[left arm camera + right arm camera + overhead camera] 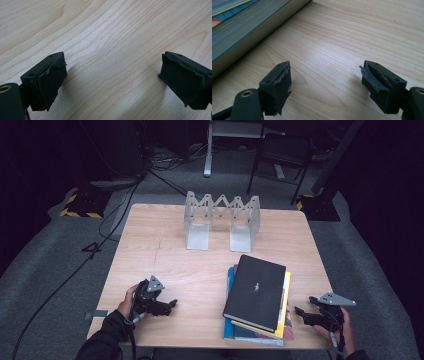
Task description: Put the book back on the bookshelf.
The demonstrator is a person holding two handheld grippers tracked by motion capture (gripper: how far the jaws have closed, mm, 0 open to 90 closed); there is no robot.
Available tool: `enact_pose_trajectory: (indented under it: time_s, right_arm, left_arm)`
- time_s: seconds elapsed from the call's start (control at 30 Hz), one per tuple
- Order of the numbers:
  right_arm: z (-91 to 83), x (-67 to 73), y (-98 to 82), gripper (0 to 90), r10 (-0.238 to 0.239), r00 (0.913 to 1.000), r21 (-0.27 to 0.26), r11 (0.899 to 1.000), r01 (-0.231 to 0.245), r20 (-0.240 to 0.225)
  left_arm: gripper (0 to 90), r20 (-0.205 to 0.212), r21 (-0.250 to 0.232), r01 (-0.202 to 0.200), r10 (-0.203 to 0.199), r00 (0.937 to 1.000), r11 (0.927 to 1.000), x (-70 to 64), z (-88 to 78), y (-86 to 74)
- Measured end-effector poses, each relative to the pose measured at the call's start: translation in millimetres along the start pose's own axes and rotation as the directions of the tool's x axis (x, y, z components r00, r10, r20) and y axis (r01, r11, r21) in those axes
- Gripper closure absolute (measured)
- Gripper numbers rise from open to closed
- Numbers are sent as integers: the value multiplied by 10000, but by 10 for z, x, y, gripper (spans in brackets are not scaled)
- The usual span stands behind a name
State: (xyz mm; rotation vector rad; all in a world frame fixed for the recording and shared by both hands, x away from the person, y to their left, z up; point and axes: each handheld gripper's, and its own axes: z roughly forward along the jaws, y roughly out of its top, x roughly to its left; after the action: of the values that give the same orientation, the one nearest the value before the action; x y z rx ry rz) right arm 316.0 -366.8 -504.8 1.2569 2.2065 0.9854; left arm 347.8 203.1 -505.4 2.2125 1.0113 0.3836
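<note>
A stack of books (257,297) lies at the front right of the wooden table (165,250), with a black book (256,290) on top. My left gripper (170,305) rests low at the front left, pointing right toward the stack and well apart from it. Its jaws stand open over bare wood in the left gripper view (112,77). My right gripper (300,312) sits just right of the stack, pointing left at it. In the right gripper view its jaws (325,80) are open with nothing between them. The page edges of the stack (242,27) lie ahead to the upper left.
A metal expandable book rack (222,217) stands upright at the back middle of the table. Cables (120,210) run over the grey floor at the far left, and a chair (280,160) stands beyond the table.
</note>
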Motion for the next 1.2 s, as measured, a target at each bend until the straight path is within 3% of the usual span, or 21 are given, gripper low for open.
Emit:
enact_pose_trajectory:
  time_s: [0.13, 0.23, 0.33, 0.47, 0.53, 0.73, 0.87, 1.0, 1.2]
  right_arm:
    - [-17, 35, -9, 244, -323, 9992, -108, 9994, 326, 253]
    - [-3, -2, -1, 221, 32, 10000, 19, 10000, -32, 75]
    - [4, -10, 6, 215, 64, 10000, 50, 10000, -64, 23]
    - [2, -1, 23, 212, -288, 9995, 107, 9995, 289, -122]
    - [-21, 0, 50, 225, -740, 9972, 216, 9970, 738, 83]
    - [-261, -39, 324, 258, -674, 9977, -648, 9957, 665, -109]
    - [-398, 37, 518, 273, -886, 9955, -908, 9922, 852, -340]
    - [-479, 171, 702, 278, -1059, 9898, -1394, 9859, 921, -949]
    - [-463, 385, 814, 282, -1516, 9772, -1355, 9820, 1317, -1488]
  left_arm:
    - [72, -13, 5, 75, -75, 10000, 10000, 37, -21, -23]
    - [72, -9, 3, 92, -92, 10000, 10000, 35, -20, -23]
    - [75, -80, -1, 143, -143, 9999, 9999, 24, -27, -31]
    - [76, -68, 33, 93, -93, 9999, 10000, 27, -35, -35]
    - [76, -24, 19, 65, -65, 10000, 10000, 30, -30, -31]
    - [64, 96, 63, -161, 160, 9998, 9999, -14, 20, 26]
    - [64, 354, 62, -354, 352, 9988, 9994, -101, 71, 79]
    - [64, 723, 28, -750, 746, 9946, 9972, -185, 111, 120]
    - [63, 1058, 41, -1090, 1080, 9885, 9940, -257, 169, 185]
